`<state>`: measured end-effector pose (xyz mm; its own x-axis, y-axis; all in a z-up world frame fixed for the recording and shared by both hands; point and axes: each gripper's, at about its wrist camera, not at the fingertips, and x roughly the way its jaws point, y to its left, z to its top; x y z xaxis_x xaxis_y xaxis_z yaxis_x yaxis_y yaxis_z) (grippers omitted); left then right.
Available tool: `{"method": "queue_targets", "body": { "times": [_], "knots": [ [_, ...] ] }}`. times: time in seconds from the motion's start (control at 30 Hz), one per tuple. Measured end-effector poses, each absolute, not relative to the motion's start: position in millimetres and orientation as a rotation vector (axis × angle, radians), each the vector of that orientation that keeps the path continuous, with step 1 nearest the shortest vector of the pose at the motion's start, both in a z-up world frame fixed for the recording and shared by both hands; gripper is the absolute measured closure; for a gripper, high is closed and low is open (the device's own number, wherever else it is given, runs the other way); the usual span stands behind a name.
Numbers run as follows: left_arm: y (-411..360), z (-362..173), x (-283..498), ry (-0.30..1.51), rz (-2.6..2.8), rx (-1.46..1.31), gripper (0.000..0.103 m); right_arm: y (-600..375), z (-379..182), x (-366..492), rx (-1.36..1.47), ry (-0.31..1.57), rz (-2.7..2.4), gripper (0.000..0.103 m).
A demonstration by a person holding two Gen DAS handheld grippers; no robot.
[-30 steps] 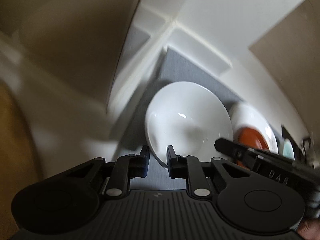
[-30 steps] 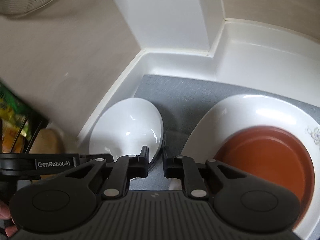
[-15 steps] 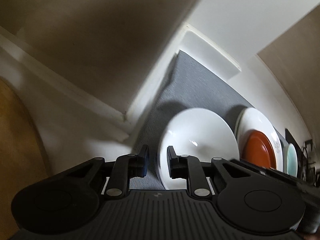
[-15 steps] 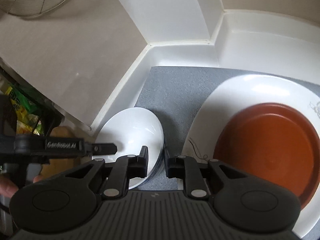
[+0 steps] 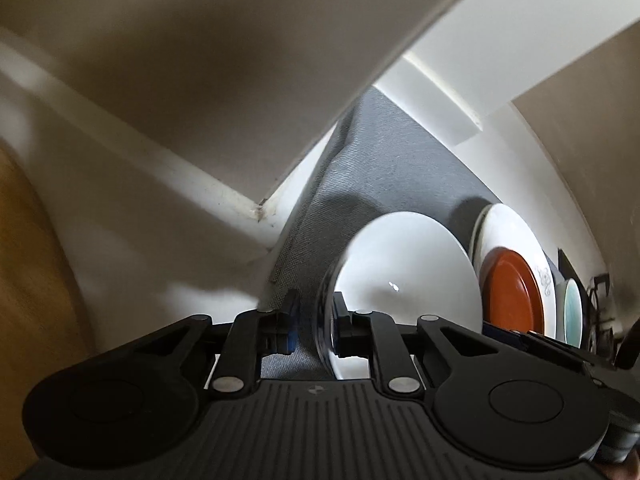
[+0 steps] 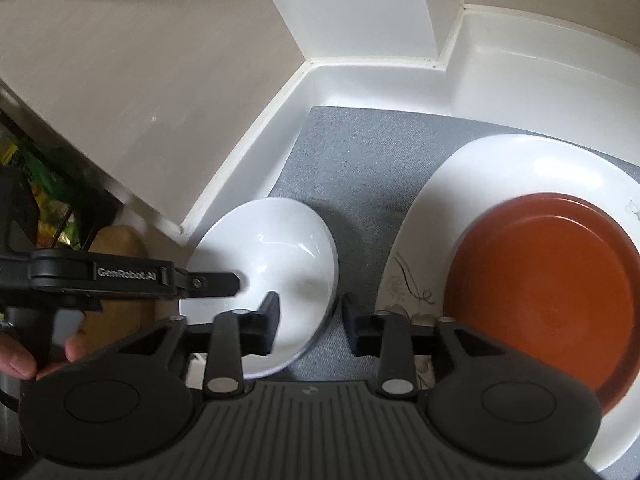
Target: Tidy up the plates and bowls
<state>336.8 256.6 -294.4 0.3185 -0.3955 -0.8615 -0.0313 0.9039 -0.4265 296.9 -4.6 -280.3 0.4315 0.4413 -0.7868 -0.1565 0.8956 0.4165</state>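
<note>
A grey mat (image 6: 360, 152) fills the middle of the right wrist view, lying in a white-walled recess (image 6: 380, 80) under a beige panel (image 6: 120, 60) at the upper left. On the mat's right side sits a large white plate (image 6: 520, 168) with a drawn pattern on its rim, and a red-brown plate (image 6: 552, 300) rests on top of it, filling the right edge of the frame. Left of centre stands a white bowl (image 6: 272, 248), on the mat's near left corner.

The right gripper (image 6: 310, 320), at the bottom centre of its view, has just been widening its jaws; they stand spread on either side of the bowl's near right rim, and the pads do not press on it.

In the left wrist view the left gripper (image 5: 314, 326), low in the frame, is pinched on the bowl's (image 5: 408, 280) left rim, which sits between its fingers. From the right wrist camera it reaches in from the left edge. A person's hand (image 6: 24, 356) shows at the lower left, holding that gripper.
</note>
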Motion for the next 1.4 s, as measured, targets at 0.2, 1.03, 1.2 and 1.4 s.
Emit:
{"method": "queue_targets", "body": {
  "times": [0.2, 1.03, 1.2, 1.4],
  "knots": [
    [255, -297, 333, 1.226, -0.241, -0.445, 0.087, 0, -285, 300, 0.281, 1.079, 0.340, 0.085],
    [120, -198, 332, 1.235, -0.436, -0.252, 0.087, -136, -201, 224, 0.472, 0.879, 0.127, 0.089],
    [40, -202, 345, 1.265, -0.545, -0.175, 0.087, -192, -200, 199, 0.550, 0.829, 0.011, 0.089],
    [-44, -198, 357, 1.275, -0.648, -0.107, 0.087, -253, -202, 186, 0.584, 0.779, -0.089, 0.089]
  ]
}}
